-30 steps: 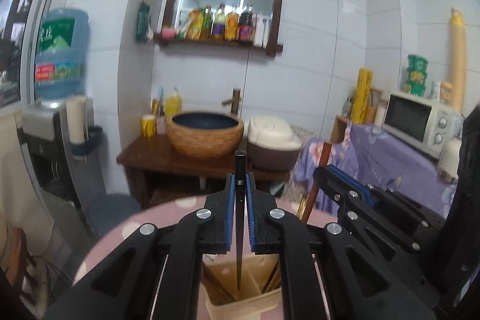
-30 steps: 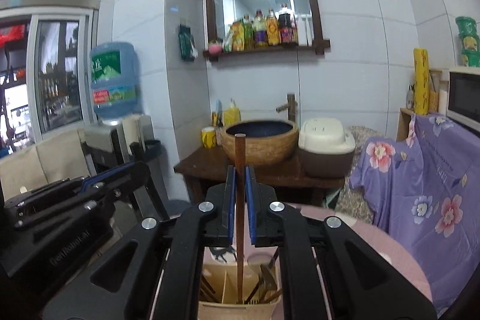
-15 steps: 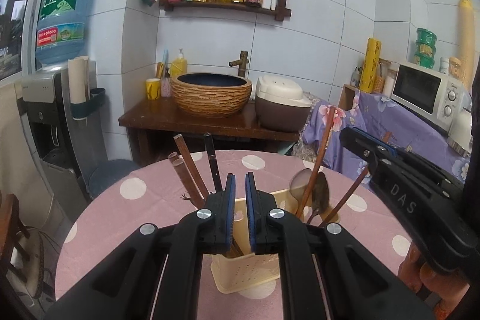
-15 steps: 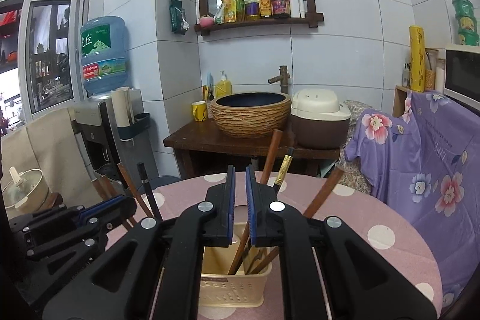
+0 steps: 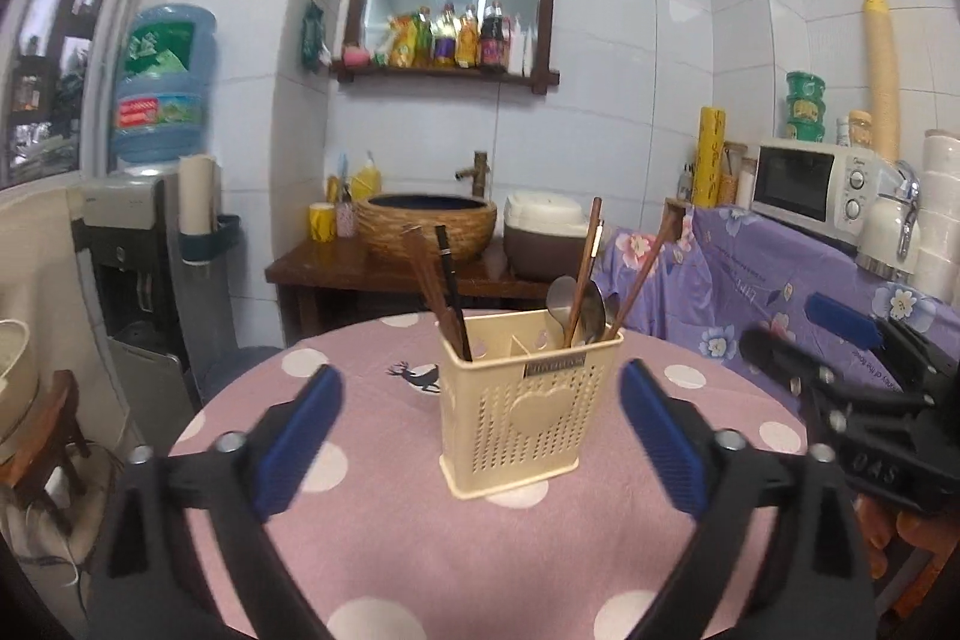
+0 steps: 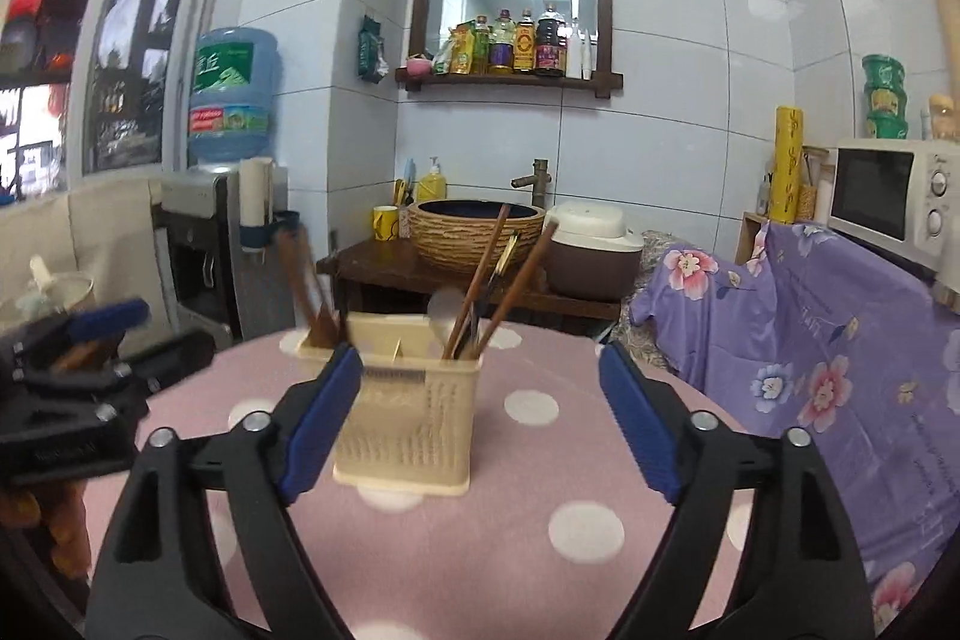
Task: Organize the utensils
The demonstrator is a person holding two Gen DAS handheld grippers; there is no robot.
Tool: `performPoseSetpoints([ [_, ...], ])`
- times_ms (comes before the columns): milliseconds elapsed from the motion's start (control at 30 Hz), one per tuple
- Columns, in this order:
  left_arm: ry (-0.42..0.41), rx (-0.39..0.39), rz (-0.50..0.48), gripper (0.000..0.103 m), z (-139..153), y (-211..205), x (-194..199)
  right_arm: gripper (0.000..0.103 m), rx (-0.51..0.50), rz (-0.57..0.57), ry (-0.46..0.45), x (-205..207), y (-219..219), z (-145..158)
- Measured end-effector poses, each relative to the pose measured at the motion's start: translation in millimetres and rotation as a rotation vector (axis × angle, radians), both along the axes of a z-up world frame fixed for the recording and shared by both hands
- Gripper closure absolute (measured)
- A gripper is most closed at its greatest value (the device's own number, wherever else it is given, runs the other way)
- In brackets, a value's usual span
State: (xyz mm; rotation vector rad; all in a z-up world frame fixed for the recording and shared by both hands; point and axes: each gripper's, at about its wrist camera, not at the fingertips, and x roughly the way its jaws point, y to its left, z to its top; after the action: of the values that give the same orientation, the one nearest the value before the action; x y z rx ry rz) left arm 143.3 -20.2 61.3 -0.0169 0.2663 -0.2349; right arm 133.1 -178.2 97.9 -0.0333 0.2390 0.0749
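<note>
Nearest the cameras, the left gripper (image 5: 480, 436) and right gripper (image 6: 480, 418) both stand with jaws wide and nothing between them, having just been opening. Beyond them, on the polka-dot bench (image 5: 372, 538), sits the cream perforated utensil holder (image 5: 516, 400). It looks light and easily tipped. The wooden chopsticks (image 5: 441, 292) and metal spoons (image 5: 576, 310) standing in it are stiff, thin and probably slippery; their upper shafts seem the best hold.

Light: even, bright, indoor; ceiling lamp mirrored in the wall mirror (image 5: 459, 13) above the fingers | Shadows: soft | Blur: right view smeared at caddy (image 6: 408, 418) beside left finger | Distortion: tile lines bowed, corners blackened
</note>
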Motion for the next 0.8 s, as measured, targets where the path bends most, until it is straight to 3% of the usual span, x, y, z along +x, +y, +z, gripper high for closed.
performPoseSetpoints([
  [100, -0.049, 0.026, 0.052, 0.005, -19, 2, -38, 0.009, -0.035, -0.009, -0.011, -44, 6, -29],
  [233, 0.026, -0.013, 0.062, 0.005, -43, 9, -73, 0.007, -0.029, -0.04, 0.03, -89, 11, -72],
  [367, 0.03, -0.002, 0.112, 0.005, -57, 14, -103, 0.006, -0.025, -0.079, 0.034, -130, 19, -97],
  [533, 0.013, 0.015, 0.13, 0.005, -65, 18, -135, 0.006, -0.083, -0.064, 0.023, -164, 33, -105],
  [800, -0.019, 0.004, 0.194, 0.005, -62, 33, -151, 0.006, -0.018, -0.063, -0.018, -193, 29, -97],
])
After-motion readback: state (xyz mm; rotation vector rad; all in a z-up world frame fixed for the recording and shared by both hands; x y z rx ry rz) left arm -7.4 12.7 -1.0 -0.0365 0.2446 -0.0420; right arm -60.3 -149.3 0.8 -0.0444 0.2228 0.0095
